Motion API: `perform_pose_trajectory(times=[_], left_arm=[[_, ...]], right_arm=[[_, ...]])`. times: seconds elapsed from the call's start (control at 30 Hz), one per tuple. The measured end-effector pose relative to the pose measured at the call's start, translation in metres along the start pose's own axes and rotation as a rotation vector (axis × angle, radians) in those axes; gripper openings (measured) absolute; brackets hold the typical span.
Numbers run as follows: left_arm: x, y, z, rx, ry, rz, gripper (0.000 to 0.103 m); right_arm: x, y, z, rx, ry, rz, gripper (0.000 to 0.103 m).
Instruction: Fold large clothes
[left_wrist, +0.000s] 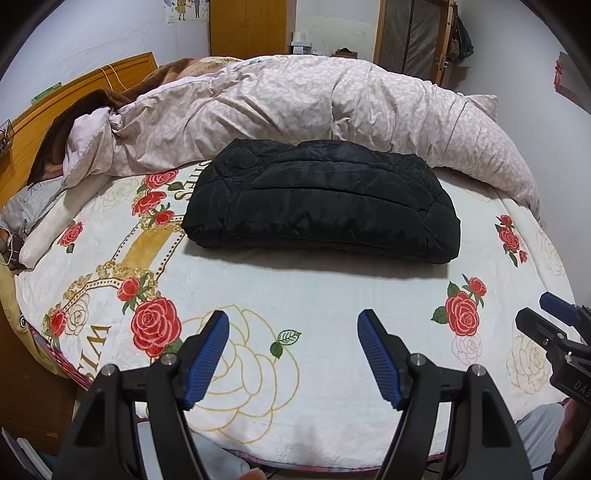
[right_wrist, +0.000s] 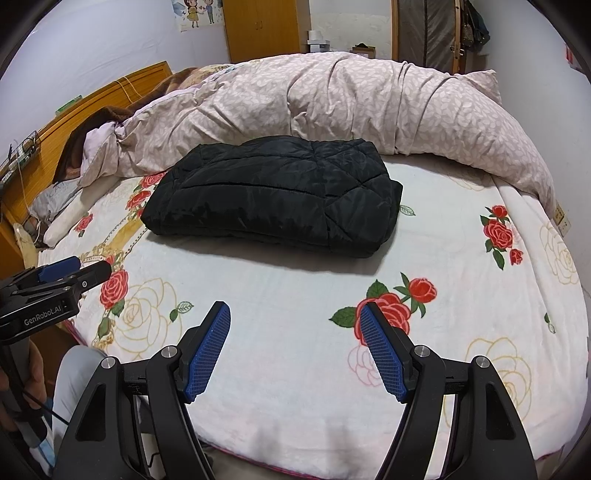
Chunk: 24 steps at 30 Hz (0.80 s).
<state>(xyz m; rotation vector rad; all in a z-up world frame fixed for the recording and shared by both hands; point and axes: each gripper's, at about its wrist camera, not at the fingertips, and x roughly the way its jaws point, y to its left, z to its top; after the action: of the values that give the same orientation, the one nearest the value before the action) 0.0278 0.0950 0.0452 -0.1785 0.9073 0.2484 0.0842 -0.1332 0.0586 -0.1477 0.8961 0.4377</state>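
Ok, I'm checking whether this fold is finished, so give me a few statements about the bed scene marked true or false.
1. The black jacket lies folded into a compact bundle on the rose blanket. True.
2. The left hand-held gripper is clamped on the jacket. False: it is open and empty, short of the jacket.
3. The right hand-held gripper is open. True.
4. The pink quilt covers the jacket. False: it is bunched behind it.
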Motion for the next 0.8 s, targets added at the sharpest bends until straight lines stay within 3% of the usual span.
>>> perform_pose_trajectory(times=[0.8], left_arm=[[-0.0014,0.0003,-0.0009,-0.023,-0.002,-0.004,0.074]], right_arm=[[0.0,0.0015,-0.0003,0.0,0.0,-0.002,0.073]])
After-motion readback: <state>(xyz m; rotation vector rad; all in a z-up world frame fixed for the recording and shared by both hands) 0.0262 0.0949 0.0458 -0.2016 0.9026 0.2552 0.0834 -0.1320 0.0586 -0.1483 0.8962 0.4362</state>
